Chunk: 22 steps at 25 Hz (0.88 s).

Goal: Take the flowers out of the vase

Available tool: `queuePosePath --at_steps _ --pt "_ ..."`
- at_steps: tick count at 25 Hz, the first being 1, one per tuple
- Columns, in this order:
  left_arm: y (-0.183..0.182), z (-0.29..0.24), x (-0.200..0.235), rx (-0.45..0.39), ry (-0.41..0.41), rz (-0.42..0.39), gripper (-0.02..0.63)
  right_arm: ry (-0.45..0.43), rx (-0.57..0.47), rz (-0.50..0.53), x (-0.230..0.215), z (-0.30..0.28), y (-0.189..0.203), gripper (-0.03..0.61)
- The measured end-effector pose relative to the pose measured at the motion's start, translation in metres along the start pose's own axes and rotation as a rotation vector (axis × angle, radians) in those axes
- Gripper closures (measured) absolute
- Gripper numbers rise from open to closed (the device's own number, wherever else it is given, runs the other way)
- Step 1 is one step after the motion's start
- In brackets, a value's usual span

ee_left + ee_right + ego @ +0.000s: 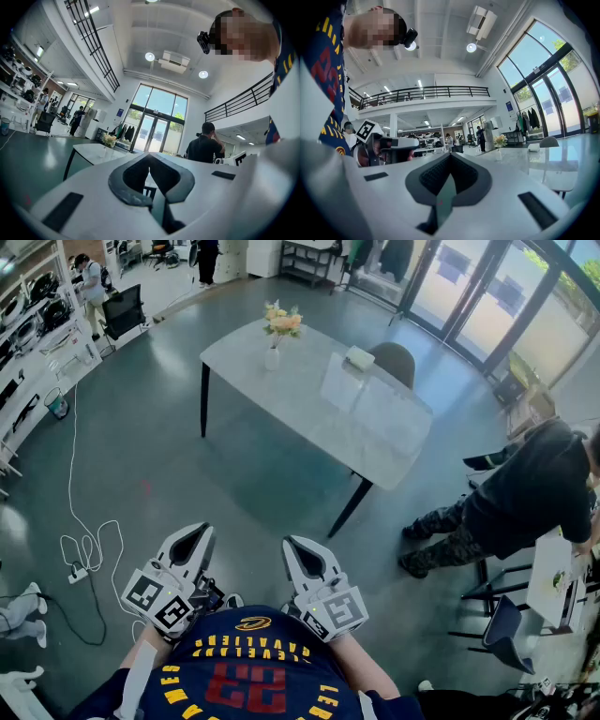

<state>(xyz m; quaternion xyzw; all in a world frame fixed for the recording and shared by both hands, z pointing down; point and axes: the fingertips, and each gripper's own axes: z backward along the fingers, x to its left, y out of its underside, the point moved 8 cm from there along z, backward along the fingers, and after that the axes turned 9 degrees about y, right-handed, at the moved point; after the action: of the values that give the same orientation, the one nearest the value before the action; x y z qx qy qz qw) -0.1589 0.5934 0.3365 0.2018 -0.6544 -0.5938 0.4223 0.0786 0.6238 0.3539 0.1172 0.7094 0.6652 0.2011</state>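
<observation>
Pale yellow and peach flowers point(281, 322) stand in a small white vase point(272, 358) at the far left end of a grey table point(309, 404), well ahead of me. Both grippers are held close to my body, far from the table. My left gripper point(192, 536) is shut with nothing in it, and my right gripper point(300, 547) beside it is also shut and empty. In the left gripper view the flowers point(109, 138) appear small beyond the closed jaws of the left gripper point(149, 156). The right gripper view shows the flowers point(500, 139) to the right of the right gripper point(450, 155).
A white box point(360, 357) lies on the table near a rounded chair point(394, 360) at its far side. A person in black point(525, 493) bends over at the right. A white cable point(89, 549) snakes over the floor at the left. Workbenches line the far left wall.
</observation>
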Motion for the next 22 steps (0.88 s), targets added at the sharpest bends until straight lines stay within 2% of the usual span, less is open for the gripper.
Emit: queuePosePath --at_steps 8,14,22 --pt "-0.002 0.015 0.015 0.012 0.012 0.009 0.611 0.016 0.016 -0.017 0.019 -0.009 0.005 0.589" --pt "-0.012 0.035 0.04 -0.023 0.034 0.023 0.611 0.064 0.0 -0.072 0.035 -0.024 0.008 0.589" --pt "-0.013 0.057 0.07 0.027 0.06 -0.056 0.611 0.114 0.028 -0.081 0.069 -0.045 0.021 0.588"
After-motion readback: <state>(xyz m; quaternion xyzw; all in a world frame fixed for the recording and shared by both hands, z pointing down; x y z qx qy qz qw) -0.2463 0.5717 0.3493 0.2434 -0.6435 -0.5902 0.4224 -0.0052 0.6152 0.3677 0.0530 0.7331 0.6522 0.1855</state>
